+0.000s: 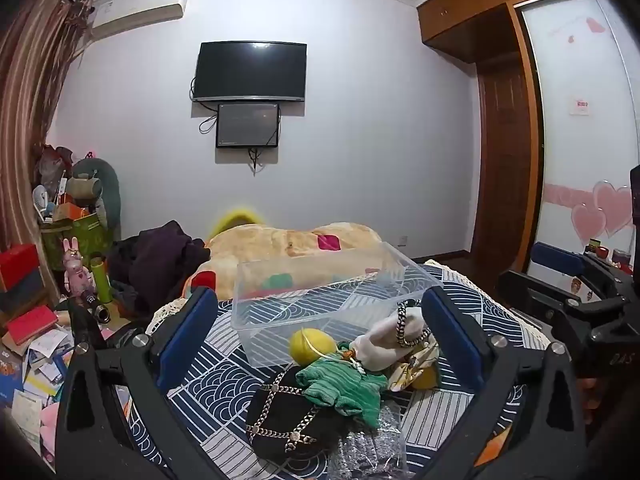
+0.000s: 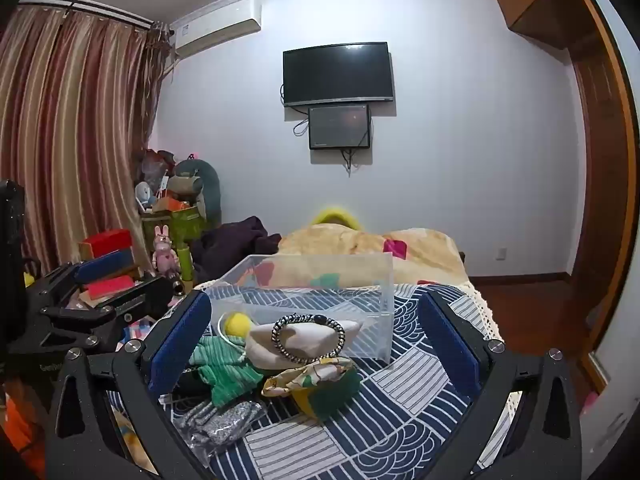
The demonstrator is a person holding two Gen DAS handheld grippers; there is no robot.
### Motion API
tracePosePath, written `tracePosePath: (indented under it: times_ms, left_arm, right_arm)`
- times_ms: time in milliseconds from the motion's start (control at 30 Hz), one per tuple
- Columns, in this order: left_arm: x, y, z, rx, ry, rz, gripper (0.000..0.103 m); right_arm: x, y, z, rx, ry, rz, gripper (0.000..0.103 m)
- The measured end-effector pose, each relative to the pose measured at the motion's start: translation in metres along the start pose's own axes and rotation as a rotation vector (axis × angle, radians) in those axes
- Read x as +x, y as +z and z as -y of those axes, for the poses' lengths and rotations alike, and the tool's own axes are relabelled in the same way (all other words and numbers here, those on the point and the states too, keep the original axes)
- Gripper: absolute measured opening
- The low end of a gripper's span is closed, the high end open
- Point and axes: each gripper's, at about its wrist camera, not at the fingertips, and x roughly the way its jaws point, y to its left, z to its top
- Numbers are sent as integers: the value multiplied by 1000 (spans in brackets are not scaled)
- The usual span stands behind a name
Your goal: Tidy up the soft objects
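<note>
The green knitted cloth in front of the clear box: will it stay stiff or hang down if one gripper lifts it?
The green knitted cloth lies crumpled, so it probably droops when lifted. It looks light. It overlaps the black chained pouch, so it may drag that.

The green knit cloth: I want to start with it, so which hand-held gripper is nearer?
Left, I judge. The green knit cloth lies centred between the open left hand-held gripper; for the right hand-held gripper it sits off by its left finger.
</note>
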Motion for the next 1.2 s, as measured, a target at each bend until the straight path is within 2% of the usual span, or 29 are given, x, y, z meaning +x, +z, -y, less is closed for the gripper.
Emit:
tracePosePath:
  times_ms: [333,1200]
  left_arm:
    - [1,4,8,10,-1,-3,103]
    - [-2,0,1,-19,-10,13,103]
  right_arm:
    - [-4,1,-2,5,-2,-8,103]
    - [-5,-1,-1,6,8,-1,103]
